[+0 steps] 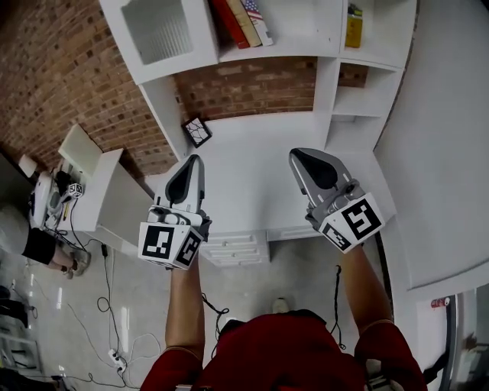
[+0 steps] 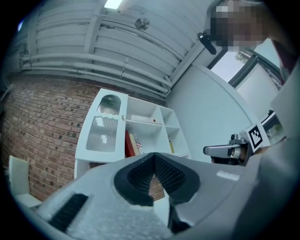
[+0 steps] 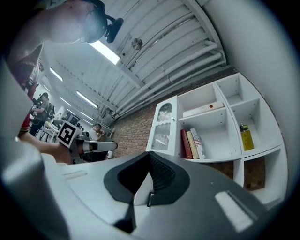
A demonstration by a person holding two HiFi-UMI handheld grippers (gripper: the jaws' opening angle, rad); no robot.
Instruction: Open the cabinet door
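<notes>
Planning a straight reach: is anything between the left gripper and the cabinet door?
Nothing visible does. Only open air lies between the left gripper and the closed cabinet door. The books stand in the compartment right of it, and the small framed picture sits lower, on the counter.

Cabinet door (image 1: 164, 30), upper left of head view: white frame, frosted ribbed glass. Shelf unit (image 1: 367, 99) all white; red-brown brick wall (image 1: 46, 84) shows behind its lower bays & fills left side. Books (image 1: 243, 19), top centre: one red, one tan, one w/ stars-and-stripes print. Yellow item (image 1: 353, 27), top right. Small picture (image 1: 197, 131), mid-frame: black frame, white w/ black line pattern. Left gripper (image 1: 191, 169) & right gripper (image 1: 309, 162): light grey shells, black ribbed pads (image 2: 166, 173); each cube (image 1: 170, 243) white w/ b/w square markers. Shirt (image 1: 290, 355), bottom: dark red. Floor (image 1: 137, 305) grey, w/ black cables (image 1: 107, 294). Ceiling (image 3: 154, 51) in gripper views: white.
</notes>
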